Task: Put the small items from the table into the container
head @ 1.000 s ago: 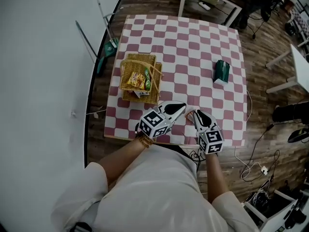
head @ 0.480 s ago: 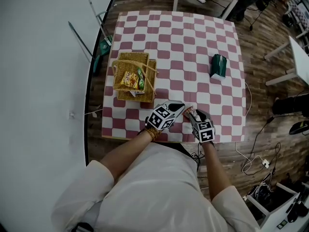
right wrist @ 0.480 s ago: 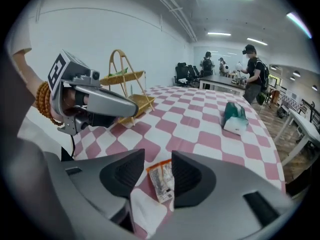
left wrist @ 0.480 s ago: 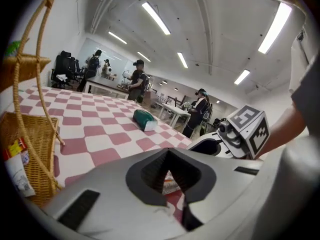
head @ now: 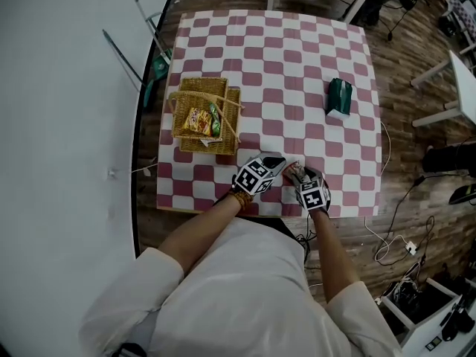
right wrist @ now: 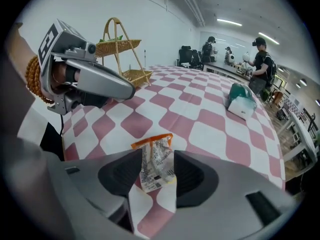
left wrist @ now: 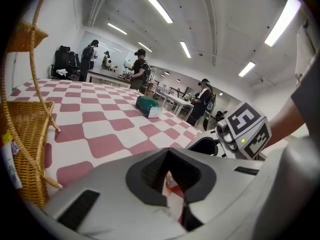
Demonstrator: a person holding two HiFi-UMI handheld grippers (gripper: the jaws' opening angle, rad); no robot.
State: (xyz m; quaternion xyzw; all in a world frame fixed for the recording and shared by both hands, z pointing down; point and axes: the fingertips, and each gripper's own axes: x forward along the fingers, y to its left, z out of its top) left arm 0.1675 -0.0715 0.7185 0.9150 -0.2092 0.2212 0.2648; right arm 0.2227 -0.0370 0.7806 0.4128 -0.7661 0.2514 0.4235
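Observation:
A small white packet with an orange top (right wrist: 156,161) lies on the checked cloth between the jaws of my right gripper (right wrist: 156,176), which are opening and do not press on it. In the head view this packet (head: 293,169) sits near the table's front edge, with my right gripper (head: 299,174) over it and my left gripper (head: 281,163) just to its left. The jaws of my left gripper (left wrist: 172,178) stand narrowly apart. A red-orange scrap shows in the gap; I cannot tell if it is gripped. The wicker basket (head: 202,88) at the left holds snack packets (head: 199,120).
A green packet (head: 339,97) lies toward the table's right side, also seen as the green packet (right wrist: 241,101) beyond my right gripper. The basket's tall handle (left wrist: 35,59) rises close on the left gripper's left. People and desks stand far behind the table.
Both grippers have sunk toward the cloth by the table's front edge and drawn closer together. The small packet now lies between their tips.

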